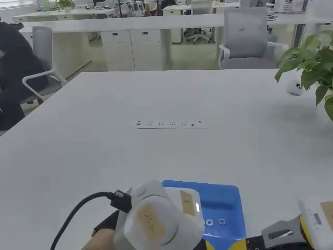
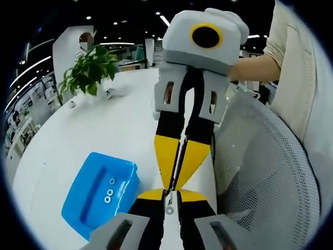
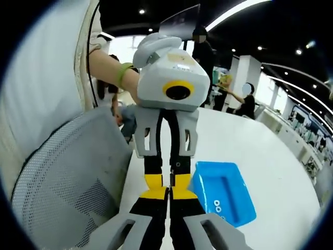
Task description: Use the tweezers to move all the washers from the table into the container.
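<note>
The blue container (image 2: pixel 101 190) is set near the front edge of the white worktop (image 2: pixel 104 125). Three washers (image 2: pixel 110 191) are seen lying on its floor in the left gripper view, close together in a short row. In the head view two of them are made out, on the container's right half.

The left gripper (image 2: pixel 171 197) and the right gripper (image 2: pixel 175 186) are held tip to tip just beside the container, at the worktop's near edge. Each is pointed at the other, so that each is faced head-on in the other's view. The left gripper's jaws are parted by a narrow gap. Through that gap a small ring (image 2: pixel 169 210) like a washer is seen. Whether it is gripped or simply lies on the worktop cannot be told. The right gripper's jaws are drawn together, their yellow tips meeting in a point.

A grey mesh chair (image 2: pixel 265 177) is seen close behind the grippers, with a person's bare forearm (image 2: pixel 255 67) and light shirt above it. A potted plant (image 2: pixel 91 67) stands at the far end of the worktop, well apart from the container.
</note>
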Available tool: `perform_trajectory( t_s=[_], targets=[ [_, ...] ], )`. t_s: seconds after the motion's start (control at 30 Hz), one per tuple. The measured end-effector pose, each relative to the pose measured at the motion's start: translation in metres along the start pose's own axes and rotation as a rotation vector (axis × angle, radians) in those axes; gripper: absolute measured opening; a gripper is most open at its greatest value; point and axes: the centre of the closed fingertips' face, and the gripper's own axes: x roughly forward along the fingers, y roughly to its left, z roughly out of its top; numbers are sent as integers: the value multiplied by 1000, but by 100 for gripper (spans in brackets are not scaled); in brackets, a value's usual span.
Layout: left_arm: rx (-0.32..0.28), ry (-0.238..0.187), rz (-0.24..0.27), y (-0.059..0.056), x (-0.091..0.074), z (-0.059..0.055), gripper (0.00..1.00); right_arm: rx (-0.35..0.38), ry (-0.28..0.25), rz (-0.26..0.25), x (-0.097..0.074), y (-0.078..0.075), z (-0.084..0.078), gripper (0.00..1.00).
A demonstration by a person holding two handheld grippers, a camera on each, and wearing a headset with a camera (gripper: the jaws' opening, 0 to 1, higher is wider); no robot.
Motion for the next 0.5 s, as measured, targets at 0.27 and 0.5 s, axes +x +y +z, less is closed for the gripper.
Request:
perform_trajectory(
  t_s=[0.27,0.5],
  targets=[
    [-18,1,-8,5,1,-3,1,167,-34,-32,-1,-9,-14,2],
    [0,6,1,7,-8,-13,0,237,26,-56,11,5,-50,15]
  ],
)
